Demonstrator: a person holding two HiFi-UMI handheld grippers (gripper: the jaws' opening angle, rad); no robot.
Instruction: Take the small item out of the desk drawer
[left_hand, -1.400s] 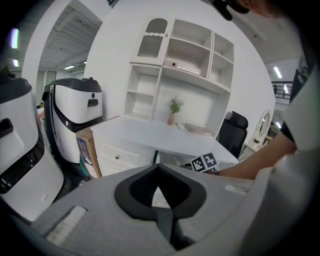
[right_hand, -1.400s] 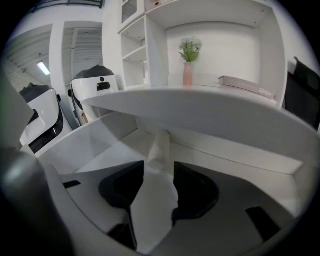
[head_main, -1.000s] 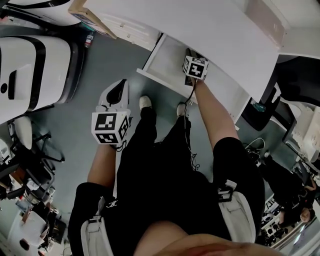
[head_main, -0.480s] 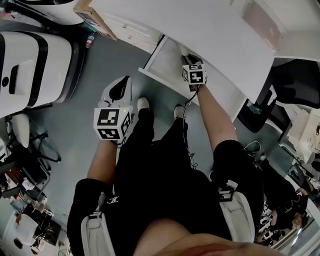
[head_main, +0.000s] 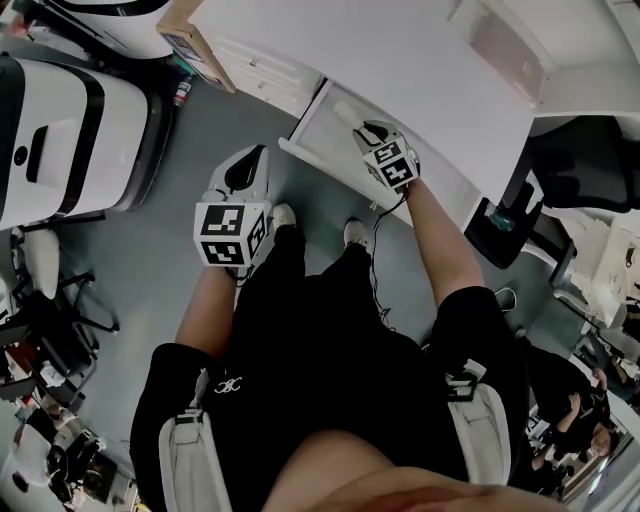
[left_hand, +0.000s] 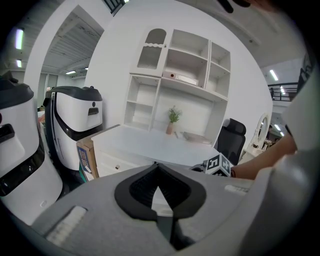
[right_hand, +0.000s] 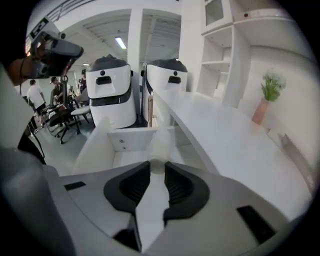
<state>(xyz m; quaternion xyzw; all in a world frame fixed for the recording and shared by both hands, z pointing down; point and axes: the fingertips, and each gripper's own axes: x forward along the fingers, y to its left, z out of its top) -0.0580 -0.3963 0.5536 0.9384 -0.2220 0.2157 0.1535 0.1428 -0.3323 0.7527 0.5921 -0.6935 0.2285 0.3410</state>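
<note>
Under the near edge of the white tabletop, the head view shows the drawer pulled out. Over its pale bottom the right tongs grip the small item, a whitish rounded cylinder sticking out toward 10 o'clock. Bare grey floor lies at 9 o'clock of the drawer, and the left tongs hang over it at about 8 o'clock, well apart from the drawer. In the left gripper view, the left tongs are clenched tip to tip on nothing, with the tabletop ahead at 12 o'clock. In the right gripper view, the right tongs, whose jaws have just been closing, press both pads on the small item, which is plain, white and smooth-sided. The drawer walls stand at 9 and 12 o'clock of it, and the tabletop edge runs just beside it at 3 o'clock.
</note>
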